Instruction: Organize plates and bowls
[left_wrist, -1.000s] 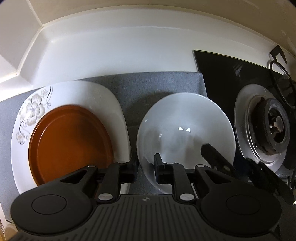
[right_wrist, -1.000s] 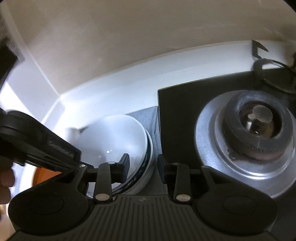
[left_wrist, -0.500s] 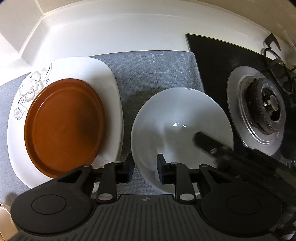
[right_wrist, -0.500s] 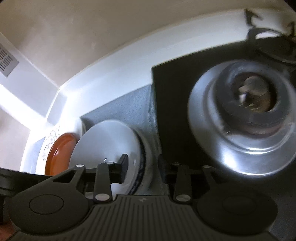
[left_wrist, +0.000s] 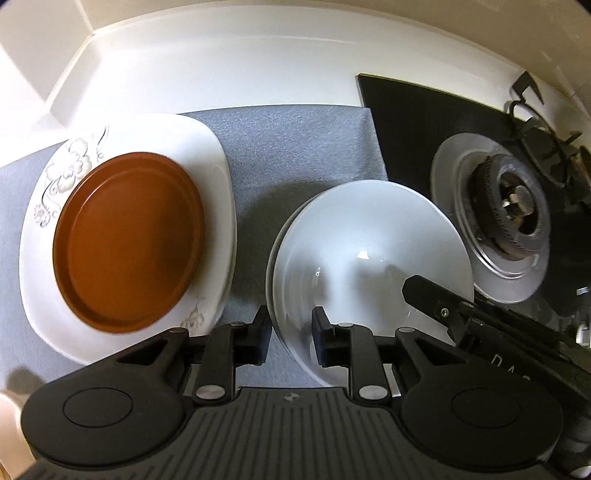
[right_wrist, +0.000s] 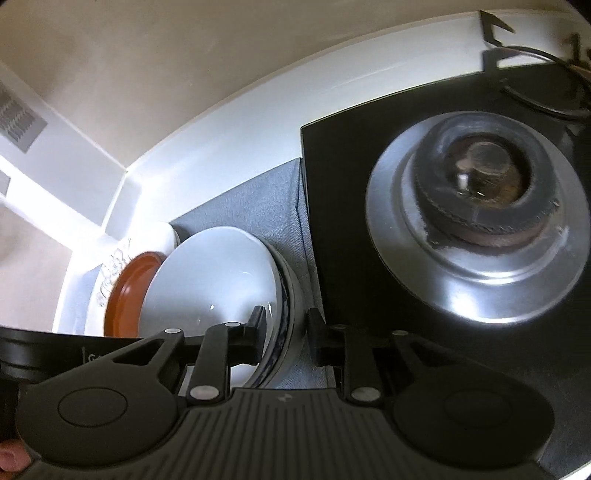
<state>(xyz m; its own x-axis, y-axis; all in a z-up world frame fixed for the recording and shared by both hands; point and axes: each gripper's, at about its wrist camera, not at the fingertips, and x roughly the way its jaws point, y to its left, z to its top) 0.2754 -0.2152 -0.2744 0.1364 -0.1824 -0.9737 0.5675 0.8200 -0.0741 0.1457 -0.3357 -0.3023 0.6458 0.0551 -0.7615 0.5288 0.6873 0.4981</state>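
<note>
A white bowl (left_wrist: 369, 254) sits nested in a second bowl with a blue band (right_wrist: 286, 295) on the grey mat (left_wrist: 295, 147). To its left a brown plate (left_wrist: 127, 236) lies on a white square plate with a flower pattern (left_wrist: 218, 162). My left gripper (left_wrist: 290, 334) is open, its fingers straddling the near left rim of the bowls. My right gripper (right_wrist: 282, 334) is open, its fingers straddling the right rim of the bowls. The right gripper's finger (left_wrist: 436, 299) shows over the bowl in the left wrist view.
A black gas hob (left_wrist: 424, 122) with a steel burner (left_wrist: 509, 210) lies right of the mat. A white counter edge and wall (left_wrist: 240, 66) run behind. The brown plate (right_wrist: 129, 291) and the hob burner (right_wrist: 480, 199) also show in the right wrist view.
Both grippers have risen and pulled back a little from the bowls; the left view tilted down over the plates. Both stay open around the bowl rim.
</note>
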